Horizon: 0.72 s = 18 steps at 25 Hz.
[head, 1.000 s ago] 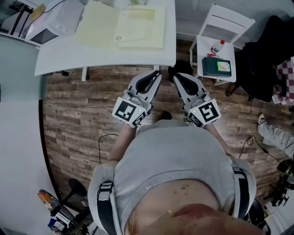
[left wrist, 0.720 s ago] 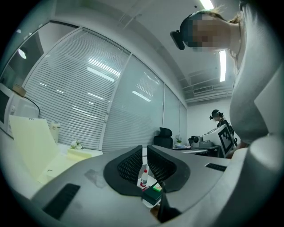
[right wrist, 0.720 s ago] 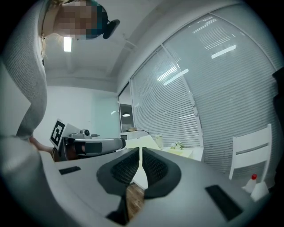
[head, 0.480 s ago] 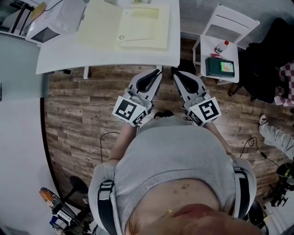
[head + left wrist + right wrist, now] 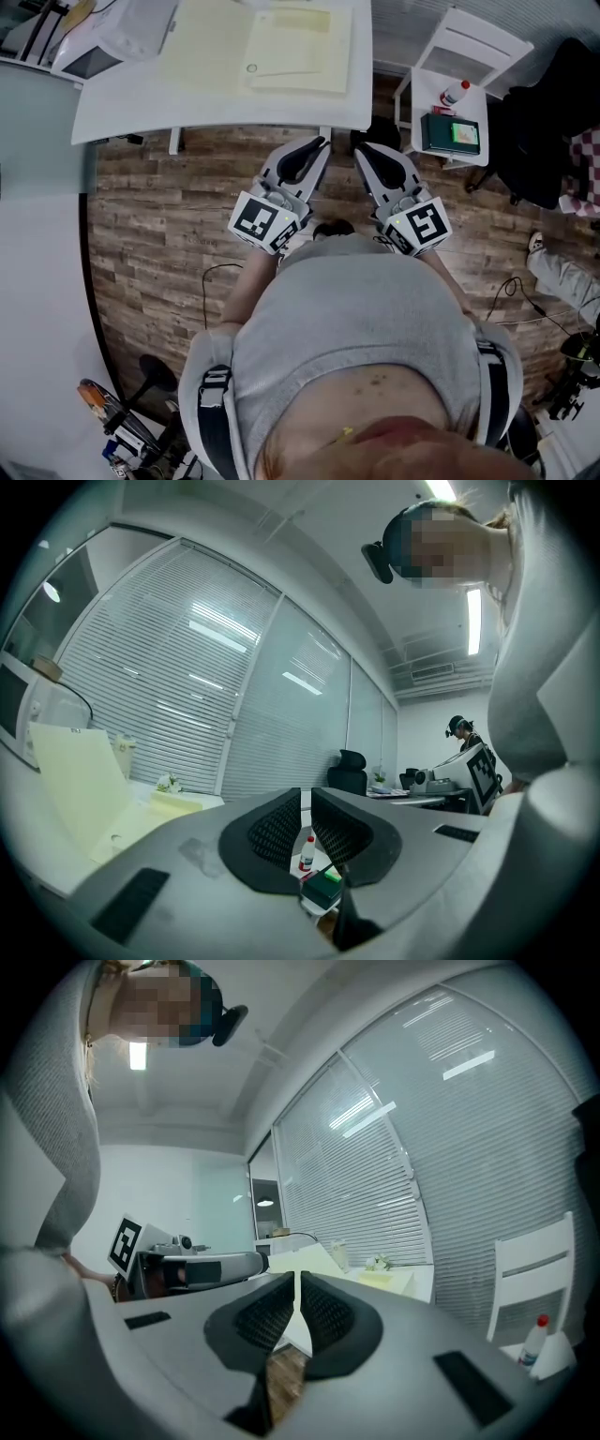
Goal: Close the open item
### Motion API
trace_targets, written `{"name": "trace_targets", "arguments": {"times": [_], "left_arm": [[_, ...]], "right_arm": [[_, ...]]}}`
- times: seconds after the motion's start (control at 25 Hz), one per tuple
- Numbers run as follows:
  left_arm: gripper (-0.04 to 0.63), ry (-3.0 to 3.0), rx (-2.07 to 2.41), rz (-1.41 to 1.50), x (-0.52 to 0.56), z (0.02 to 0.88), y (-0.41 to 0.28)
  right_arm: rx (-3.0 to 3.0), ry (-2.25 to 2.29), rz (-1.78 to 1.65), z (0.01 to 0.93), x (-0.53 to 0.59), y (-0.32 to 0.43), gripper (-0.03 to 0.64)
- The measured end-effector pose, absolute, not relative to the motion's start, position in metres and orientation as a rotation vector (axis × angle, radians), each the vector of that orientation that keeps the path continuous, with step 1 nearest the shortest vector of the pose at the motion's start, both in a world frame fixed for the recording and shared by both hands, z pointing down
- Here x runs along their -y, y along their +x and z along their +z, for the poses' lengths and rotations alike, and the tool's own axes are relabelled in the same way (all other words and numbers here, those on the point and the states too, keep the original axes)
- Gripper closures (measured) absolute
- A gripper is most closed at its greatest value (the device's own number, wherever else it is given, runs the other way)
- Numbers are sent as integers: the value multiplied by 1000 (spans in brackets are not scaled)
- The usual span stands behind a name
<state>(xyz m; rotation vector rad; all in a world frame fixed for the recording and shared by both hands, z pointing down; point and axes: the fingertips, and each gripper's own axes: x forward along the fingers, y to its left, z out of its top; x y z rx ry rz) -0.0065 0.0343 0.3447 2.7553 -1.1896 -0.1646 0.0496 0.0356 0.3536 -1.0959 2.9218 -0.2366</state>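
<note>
An open pale yellow folder (image 5: 253,47) lies flat on the white table (image 5: 141,108) at the top of the head view, both leaves spread. It also shows in the left gripper view as a raised yellow folder (image 5: 84,789). My left gripper (image 5: 317,142) and right gripper (image 5: 361,150) hover side by side over the wooden floor, short of the table's front edge and close to my body. Both are shut with nothing between the pads, as the left gripper (image 5: 306,803) and right gripper (image 5: 297,1283) show in their own views.
A white chair (image 5: 469,42) right of the table carries a green box (image 5: 448,133) and a small bottle (image 5: 450,93). A dark bag (image 5: 548,122) lies further right. A grey appliance (image 5: 89,58) sits at the table's left end. Cables trail over the floor (image 5: 216,277).
The head view has shifted slightly, so the table and chair sit a little further right. Both grippers stay where they were, shut.
</note>
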Motion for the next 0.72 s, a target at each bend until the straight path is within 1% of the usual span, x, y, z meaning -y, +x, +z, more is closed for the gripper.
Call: {"name": "trace_targets", "arguments": {"times": [0.72], "left_arm": [[555, 2723, 1272, -165, -38, 347, 0]], "right_arm": [[-2966, -1014, -258, 361, -31, 58, 540]]}}
